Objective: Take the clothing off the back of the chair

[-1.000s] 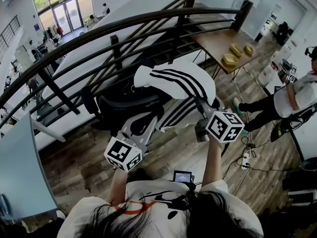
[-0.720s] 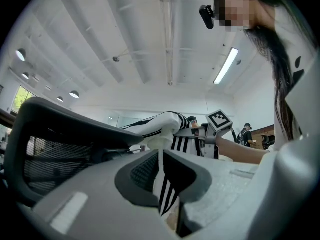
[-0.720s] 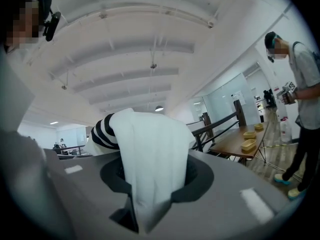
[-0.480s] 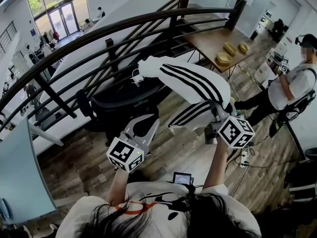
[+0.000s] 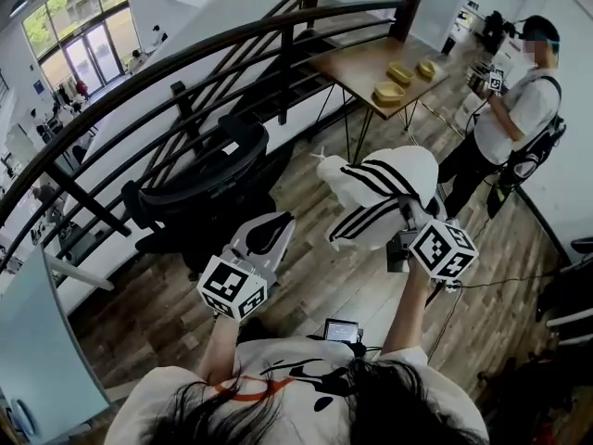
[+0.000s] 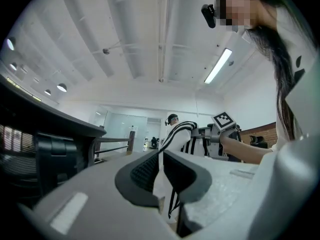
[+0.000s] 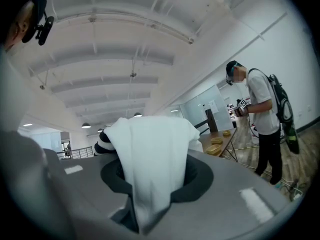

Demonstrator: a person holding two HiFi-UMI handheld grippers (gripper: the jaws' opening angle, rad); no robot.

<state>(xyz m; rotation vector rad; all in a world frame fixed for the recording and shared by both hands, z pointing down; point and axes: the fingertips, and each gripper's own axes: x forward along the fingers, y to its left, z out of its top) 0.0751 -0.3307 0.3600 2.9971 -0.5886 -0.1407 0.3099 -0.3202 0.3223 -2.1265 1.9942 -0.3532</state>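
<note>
A white garment with black stripes hangs in the air to the right of the black office chair, clear of its bare backrest. My right gripper is shut on the garment; in the right gripper view the white cloth is pinched between the pads and drapes over them. My left gripper hovers in front of the chair seat, shut with nothing in it. The left gripper view shows the striped garment held up beyond its tips.
A curved dark railing runs behind the chair. A wooden table with yellow bowls stands at the back right. A person stands at the right. Cables lie on the wood floor. A grey desk corner is at the lower left.
The right gripper has lifted the striped garment off the chair back and carried it to the right, leaving the backrest bare. The left gripper has barely moved.
</note>
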